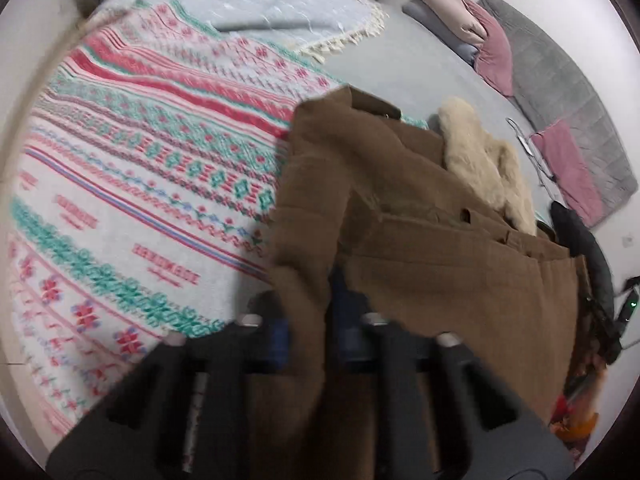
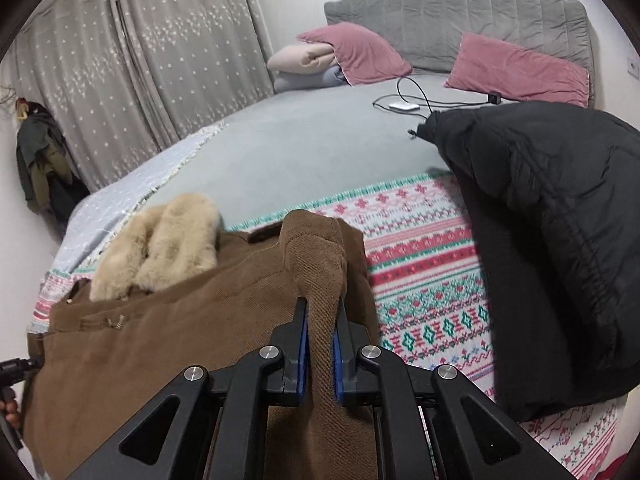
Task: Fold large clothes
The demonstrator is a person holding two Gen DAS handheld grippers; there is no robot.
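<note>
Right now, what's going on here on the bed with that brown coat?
A person is folding a brown corduroy coat with a cream fur collar on a bed covered by a patterned blanket. Each hand holds a gripper. The right gripper has its jaws shut on a bunched fold of the coat, and the left gripper is clamped on another part of it. A black puffer jacket lies to the side, untouched.

brown coat (image 1: 460, 280) hem cut off, blanket (image 1: 140, 160) blurred
</note>
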